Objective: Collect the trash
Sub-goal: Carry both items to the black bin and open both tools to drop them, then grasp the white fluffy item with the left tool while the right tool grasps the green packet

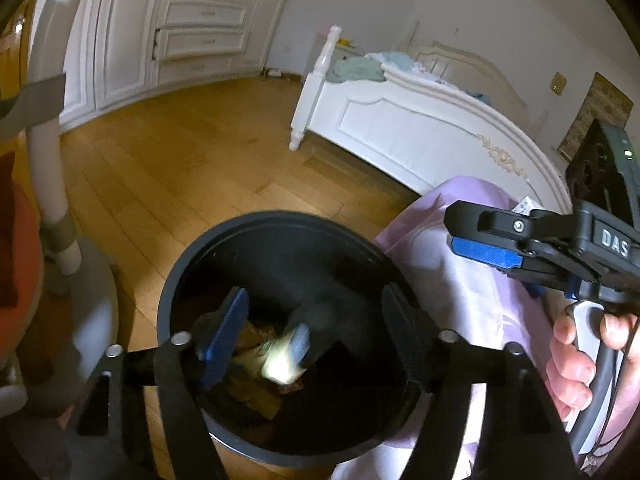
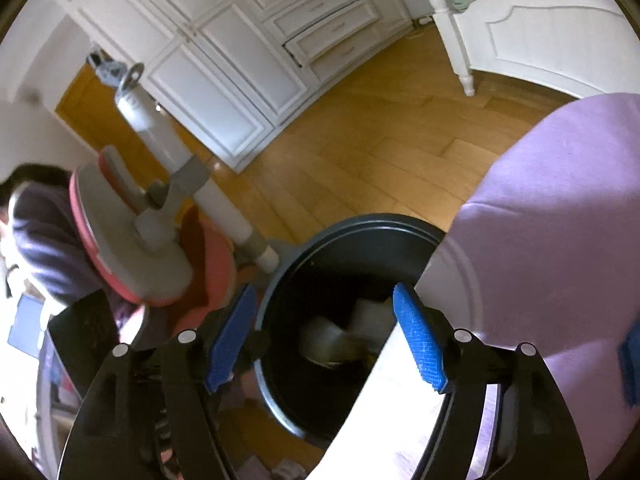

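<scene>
A round black trash bin stands on the wooden floor; it also shows in the right wrist view. Brown and pale trash lies at its bottom. My left gripper is open above the bin mouth, and a blurred pale piece of trash is in the air just below its fingers. My right gripper is open over the bin's rim, with white trash in the bin below it. The right gripper also shows in the left wrist view, to the right of the bin.
A white bed stands on the right. White wardrobes line the far wall. A chair with a red seat and white post stands left of the bin. A lilac cloth is on the right.
</scene>
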A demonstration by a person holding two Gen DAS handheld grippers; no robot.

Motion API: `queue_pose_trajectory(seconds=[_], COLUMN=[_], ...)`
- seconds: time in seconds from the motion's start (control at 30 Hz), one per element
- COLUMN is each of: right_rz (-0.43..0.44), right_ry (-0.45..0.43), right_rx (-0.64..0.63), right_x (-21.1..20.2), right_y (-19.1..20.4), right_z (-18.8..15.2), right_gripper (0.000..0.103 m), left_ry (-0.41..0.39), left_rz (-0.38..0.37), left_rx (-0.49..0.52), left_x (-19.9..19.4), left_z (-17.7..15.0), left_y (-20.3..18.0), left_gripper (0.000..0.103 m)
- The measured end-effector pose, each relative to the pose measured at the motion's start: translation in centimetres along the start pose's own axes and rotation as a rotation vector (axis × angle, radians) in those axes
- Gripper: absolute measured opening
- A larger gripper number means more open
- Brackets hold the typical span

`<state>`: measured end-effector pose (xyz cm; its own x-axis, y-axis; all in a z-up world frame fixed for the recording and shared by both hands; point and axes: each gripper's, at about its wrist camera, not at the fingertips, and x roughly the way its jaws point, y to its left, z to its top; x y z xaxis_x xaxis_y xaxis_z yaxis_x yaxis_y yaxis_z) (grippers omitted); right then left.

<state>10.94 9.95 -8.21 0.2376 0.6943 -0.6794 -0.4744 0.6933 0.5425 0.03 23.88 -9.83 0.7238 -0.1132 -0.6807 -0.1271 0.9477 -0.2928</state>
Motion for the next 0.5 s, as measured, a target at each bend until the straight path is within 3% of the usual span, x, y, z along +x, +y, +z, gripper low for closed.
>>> queue_pose_trajectory(seconds=[0.13,0.17,0.27,0.5], right_rz=[0.020,0.022,0.023,0.014], right_ry=[-0.028,-0.036,-0.070,-0.175], right_rx=[0.015,0.018,0.035,0.096], right_x=[-2.0,-2.6,-4.8,-11.8], right_y=[-0.7,-1.0,-2.1,-6.6], right_z=[-0.1,0.0,0.0,-0.4], right_gripper=[0.072,0.072,0.078,0.078], left_ry=[0.001,-0.001,-0.020,-0.004], left_rz=[-0.009,-0.013,-0.042,-0.186], left_rx=[0.041,0.053,0.091,0.226], left_x=[-0.5,-0.6,-1.2,-1.5], left_z=[0.3,0.4,0.9,1.0], left_y=[-1.7,-2.2,-4.1,-11.2], left_gripper=[0.073,0.078,0.083,0.083])
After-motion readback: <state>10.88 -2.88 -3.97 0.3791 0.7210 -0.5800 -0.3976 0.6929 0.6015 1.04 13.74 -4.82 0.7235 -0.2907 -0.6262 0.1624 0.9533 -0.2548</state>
